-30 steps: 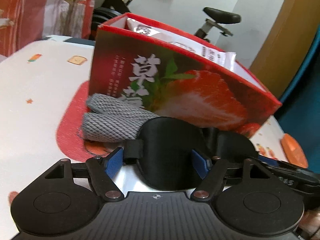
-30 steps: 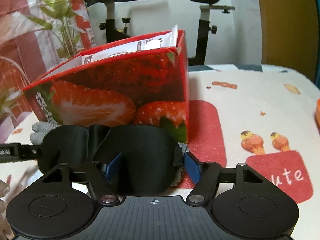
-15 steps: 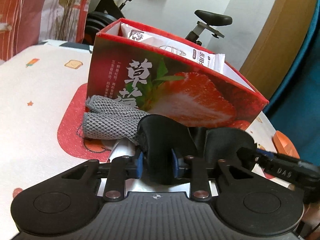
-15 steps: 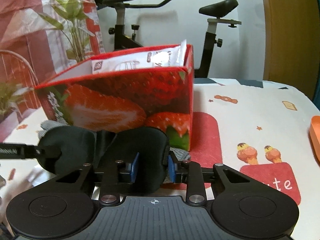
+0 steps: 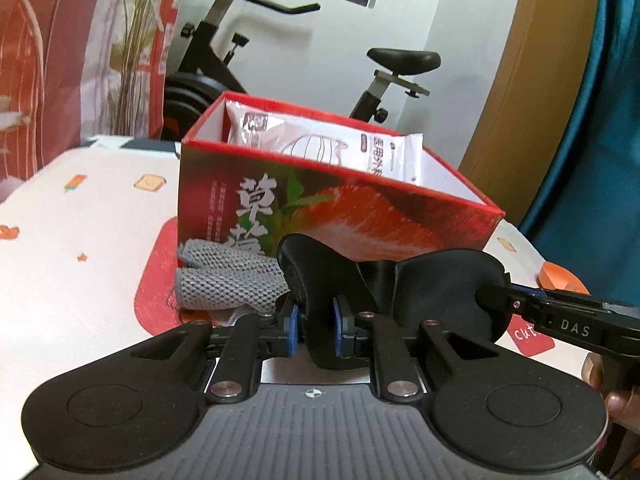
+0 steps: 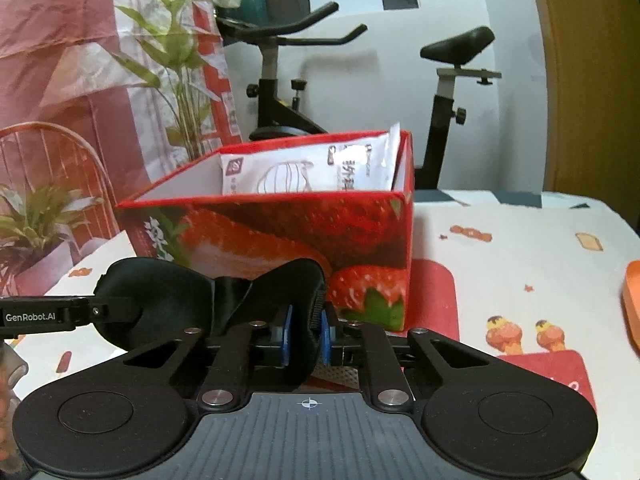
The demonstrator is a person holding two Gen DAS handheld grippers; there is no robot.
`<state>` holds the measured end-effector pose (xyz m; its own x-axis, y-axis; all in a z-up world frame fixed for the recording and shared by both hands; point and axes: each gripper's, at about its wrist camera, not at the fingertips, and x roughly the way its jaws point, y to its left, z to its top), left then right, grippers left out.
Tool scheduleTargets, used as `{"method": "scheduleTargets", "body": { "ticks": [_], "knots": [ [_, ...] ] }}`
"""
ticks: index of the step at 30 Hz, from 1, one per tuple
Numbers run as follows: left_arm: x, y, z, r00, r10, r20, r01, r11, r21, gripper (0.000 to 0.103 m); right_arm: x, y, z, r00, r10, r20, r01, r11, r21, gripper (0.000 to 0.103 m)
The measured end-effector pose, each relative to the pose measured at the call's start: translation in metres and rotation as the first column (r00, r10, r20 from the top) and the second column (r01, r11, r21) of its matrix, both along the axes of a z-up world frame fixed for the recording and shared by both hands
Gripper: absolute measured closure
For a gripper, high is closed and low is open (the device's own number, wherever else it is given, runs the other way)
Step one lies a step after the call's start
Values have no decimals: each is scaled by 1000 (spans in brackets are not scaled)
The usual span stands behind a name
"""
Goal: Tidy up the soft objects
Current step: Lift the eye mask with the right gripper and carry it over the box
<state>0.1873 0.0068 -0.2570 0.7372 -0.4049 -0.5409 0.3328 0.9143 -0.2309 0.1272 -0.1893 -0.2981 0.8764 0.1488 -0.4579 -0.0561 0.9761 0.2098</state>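
A black eye mask (image 5: 320, 276) hangs between both grippers in front of the red strawberry box (image 5: 360, 216). My left gripper (image 5: 316, 322) is closing, its blue pads pinching the mask's left cup. My right gripper (image 6: 306, 334) is closing too, its pads squeezing the other cup (image 6: 296, 284). One of the right gripper's fingers (image 5: 532, 308) shows at the mask's right cup in the left wrist view. A grey knitted piece (image 5: 224, 280) lies on the table against the box. A white packet (image 5: 320, 140) stands inside the box (image 6: 280, 232).
An orange object (image 6: 632, 304) lies at the table's right edge. An exercise bike (image 6: 280, 80) stands behind the table, and potted plants (image 6: 36, 216) at the left. A hand (image 5: 616, 400) grips the right tool. The printed tablecloth (image 5: 80, 240) spreads leftward.
Both grippers went from wide open around the mask's cups to pinched on them, crumpling each cup. Both views rose, so more of the box's inside shows.
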Motion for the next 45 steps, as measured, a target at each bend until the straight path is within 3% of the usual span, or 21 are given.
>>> {"method": "scheduleTargets", "body": {
  "ticks": [16, 22, 35, 40, 45],
  "knots": [
    [-34, 10, 31, 994, 15, 106, -15, 1000, 1, 85, -26, 14, 34, 996, 28, 90, -25, 999, -32, 90],
    [-32, 13, 58, 989, 10, 147, -8, 1000, -17, 85, -26, 15, 58, 990, 29, 135, -24, 999, -42, 90],
    [-2, 4, 131, 959, -1, 282, 15, 999, -47, 86, 18, 8, 146, 967, 45, 251, -18, 994, -108, 90],
    [16, -2, 145, 950, 0, 312, 8, 1000, -26, 86, 38, 12, 161, 959, 58, 277, -22, 991, -129, 90],
    [37, -7, 149, 951, -12, 309, 7, 1000, 18, 86, 61, 16, 160, 965, 81, 251, -39, 985, -169, 90]
  ]
}}
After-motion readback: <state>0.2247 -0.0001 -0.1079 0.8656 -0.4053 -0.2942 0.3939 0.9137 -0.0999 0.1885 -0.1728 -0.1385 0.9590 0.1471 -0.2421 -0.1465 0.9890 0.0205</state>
